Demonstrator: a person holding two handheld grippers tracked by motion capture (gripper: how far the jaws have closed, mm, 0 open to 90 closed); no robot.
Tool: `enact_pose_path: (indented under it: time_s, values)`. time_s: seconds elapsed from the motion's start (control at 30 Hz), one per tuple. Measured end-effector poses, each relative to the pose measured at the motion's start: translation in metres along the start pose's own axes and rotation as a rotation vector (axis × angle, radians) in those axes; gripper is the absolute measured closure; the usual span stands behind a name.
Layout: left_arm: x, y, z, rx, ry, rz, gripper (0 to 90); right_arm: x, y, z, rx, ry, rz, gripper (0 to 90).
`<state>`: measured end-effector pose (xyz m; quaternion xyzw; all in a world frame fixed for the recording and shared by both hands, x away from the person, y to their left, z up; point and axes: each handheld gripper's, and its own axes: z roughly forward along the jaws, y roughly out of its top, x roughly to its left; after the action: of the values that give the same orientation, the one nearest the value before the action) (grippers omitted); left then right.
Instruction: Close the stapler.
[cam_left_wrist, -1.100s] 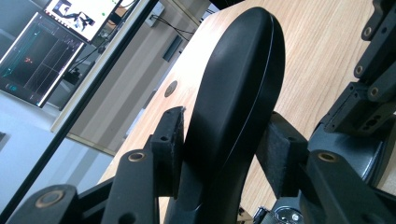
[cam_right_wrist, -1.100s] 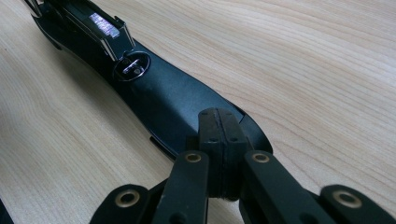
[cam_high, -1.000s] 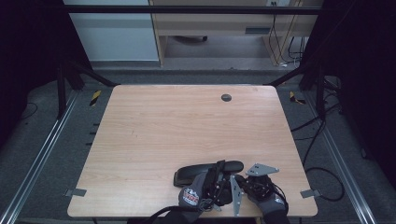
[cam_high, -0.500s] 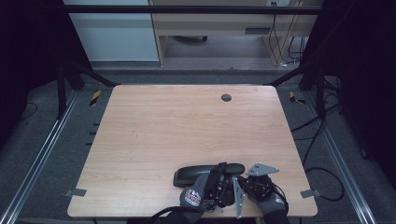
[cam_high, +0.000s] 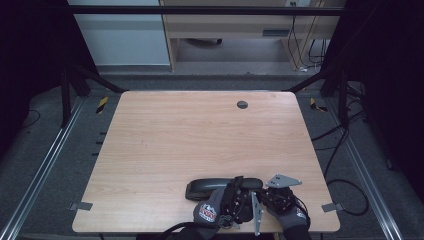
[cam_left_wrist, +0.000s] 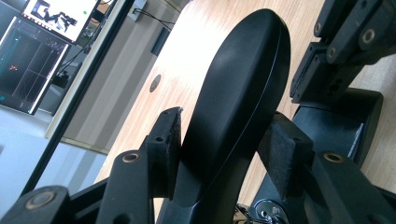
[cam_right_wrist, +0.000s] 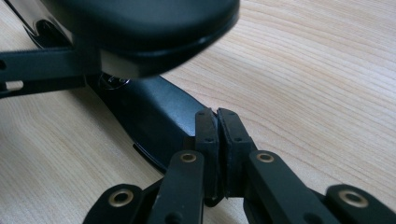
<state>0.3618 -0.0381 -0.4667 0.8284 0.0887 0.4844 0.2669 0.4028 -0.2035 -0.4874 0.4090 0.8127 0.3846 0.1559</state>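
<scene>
A black stapler (cam_high: 212, 186) lies near the table's front edge, its top arm (cam_right_wrist: 140, 23) raised over its base (cam_right_wrist: 154, 116). My left gripper (cam_high: 237, 183) reaches over it from the front. In the left gripper view my left gripper (cam_left_wrist: 222, 144) has the top arm (cam_left_wrist: 243, 79) between its pads, both lying against it; these jaws have just been opening a little. My right gripper (cam_high: 261, 190) sits just right of the stapler. In its own view my right gripper (cam_right_wrist: 217, 119) has its pads together at the base's edge, parted only a sliver, nothing seen between them.
The wooden table (cam_high: 200, 135) has a round cable hole (cam_high: 242, 104) at the back. Gloved hands (cam_high: 207, 212) hold both grippers at the front edge. Rails and cables run along the floor at both sides. A monitor (cam_left_wrist: 51, 18) glows beyond the table.
</scene>
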Motion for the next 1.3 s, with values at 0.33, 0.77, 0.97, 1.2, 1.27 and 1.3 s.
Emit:
enact_pose_path:
  time_s: [0.33,0.77,0.97,1.2,1.27,1.3]
  values:
    - [-0.001,0.0,0.001,0.008,-0.011,0.003,48.8,-0.002,0.0,-0.002,-0.007,-0.006,0.006,90.0]
    - [0.008,0.003,-0.01,0.007,-0.058,-0.016,36.7,-0.011,0.0,-0.009,-0.044,-0.046,0.041,89.0]
    - [0.013,0.004,-0.019,-0.017,-0.087,-0.017,35.8,-0.014,0.0,-0.012,-0.052,-0.056,0.048,88.6]
    - [0.026,0.003,-0.032,-0.043,-0.119,-0.05,35.7,-0.015,0.002,-0.014,-0.077,-0.06,0.044,88.8]
    - [0.03,0.002,-0.035,-0.049,-0.131,-0.063,35.7,-0.014,0.003,-0.016,-0.08,-0.056,0.054,89.3]
    - [0.032,0.002,-0.036,-0.049,-0.136,-0.069,35.7,-0.015,0.003,-0.017,-0.082,-0.061,0.05,89.7]
